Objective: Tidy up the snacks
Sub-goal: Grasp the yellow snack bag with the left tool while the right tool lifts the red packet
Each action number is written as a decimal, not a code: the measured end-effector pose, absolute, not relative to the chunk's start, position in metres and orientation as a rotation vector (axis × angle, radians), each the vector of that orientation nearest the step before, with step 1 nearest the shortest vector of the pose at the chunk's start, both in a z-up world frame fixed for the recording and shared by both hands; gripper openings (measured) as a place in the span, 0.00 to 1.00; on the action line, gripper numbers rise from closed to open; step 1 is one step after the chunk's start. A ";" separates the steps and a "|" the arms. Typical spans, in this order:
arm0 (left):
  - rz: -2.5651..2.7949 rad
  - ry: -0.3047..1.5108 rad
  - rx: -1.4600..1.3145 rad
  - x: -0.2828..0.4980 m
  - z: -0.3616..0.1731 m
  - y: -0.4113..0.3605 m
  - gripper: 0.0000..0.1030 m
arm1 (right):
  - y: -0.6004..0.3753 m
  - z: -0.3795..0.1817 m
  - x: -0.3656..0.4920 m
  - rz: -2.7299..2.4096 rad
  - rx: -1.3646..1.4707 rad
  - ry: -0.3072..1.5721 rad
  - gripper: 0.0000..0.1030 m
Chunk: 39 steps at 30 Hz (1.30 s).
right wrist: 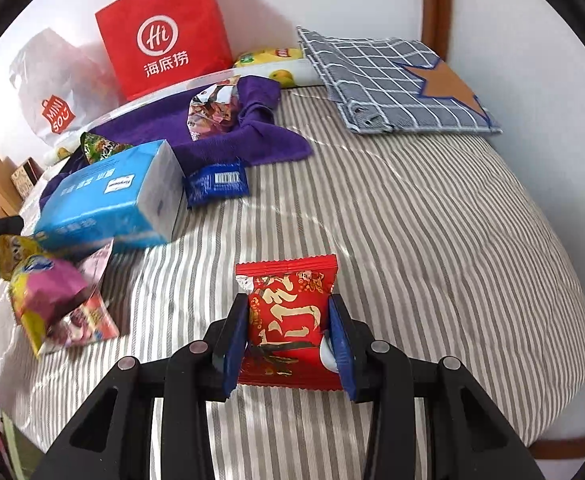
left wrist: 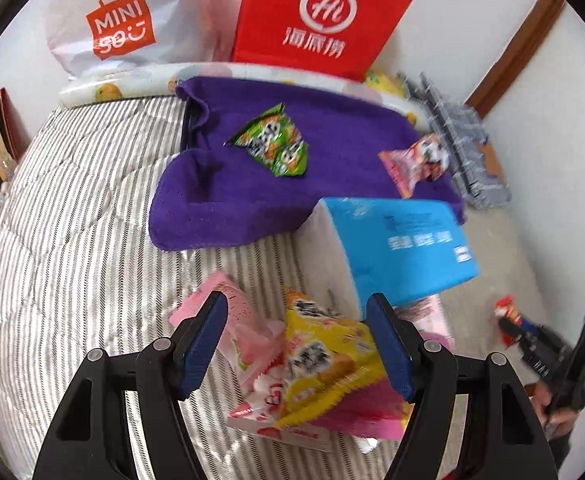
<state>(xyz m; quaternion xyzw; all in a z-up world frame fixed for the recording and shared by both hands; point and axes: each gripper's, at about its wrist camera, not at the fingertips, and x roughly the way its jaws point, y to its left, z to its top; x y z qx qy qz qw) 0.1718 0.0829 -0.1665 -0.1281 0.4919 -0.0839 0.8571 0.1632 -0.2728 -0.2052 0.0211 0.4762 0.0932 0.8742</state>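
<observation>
In the right wrist view my right gripper (right wrist: 288,301) is shut on a red snack packet (right wrist: 288,274), held upright just above the striped bed cover (right wrist: 432,240). That packet (left wrist: 508,314) also shows blurred at the right edge of the left wrist view. My left gripper (left wrist: 297,298) stands open over a pile of packets. A yellow packet (left wrist: 324,352) lies between its pads on pink strawberry packets (left wrist: 252,344), and the pads do not press on it. A green packet (left wrist: 272,140) and a pink packet (left wrist: 416,164) lie on a purple towel (left wrist: 252,200).
A blue tissue box (right wrist: 108,200) lies beside the pile, with a small blue packet (right wrist: 216,182) at its end. A red paper bag (right wrist: 164,36) and a white Miniso bag (right wrist: 48,92) stand against the wall. A checked grey cloth (right wrist: 372,80) lies at the far right.
</observation>
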 end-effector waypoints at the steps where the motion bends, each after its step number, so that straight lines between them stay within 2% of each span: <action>1: -0.188 1.027 -0.274 0.170 -0.164 0.083 0.69 | -0.275 -0.205 0.159 0.191 0.054 0.994 0.36; 14: -0.284 1.077 -0.191 0.150 -0.180 0.045 0.70 | -0.277 -0.199 0.134 0.193 0.097 0.990 0.36; 21: -0.260 1.065 -0.244 0.152 -0.183 0.055 0.68 | -0.276 -0.196 0.130 0.192 0.109 0.982 0.36; 23: -0.224 1.072 -0.250 0.155 -0.186 0.058 0.61 | -0.274 -0.195 0.128 0.193 0.103 0.980 0.36; 25: -0.201 1.080 -0.238 0.158 -0.190 0.058 0.46 | -0.272 -0.193 0.126 0.199 0.100 0.979 0.36; 26: -0.210 1.082 -0.237 0.158 -0.192 0.057 0.42 | -0.271 -0.192 0.125 0.202 0.097 0.978 0.36; 30: -0.215 1.048 -0.212 0.151 -0.187 0.055 0.38 | -0.268 -0.188 0.121 0.203 0.089 0.967 0.36; 39: -0.238 0.965 -0.238 0.128 -0.155 0.069 0.38 | -0.260 -0.168 0.113 0.196 0.069 0.916 0.36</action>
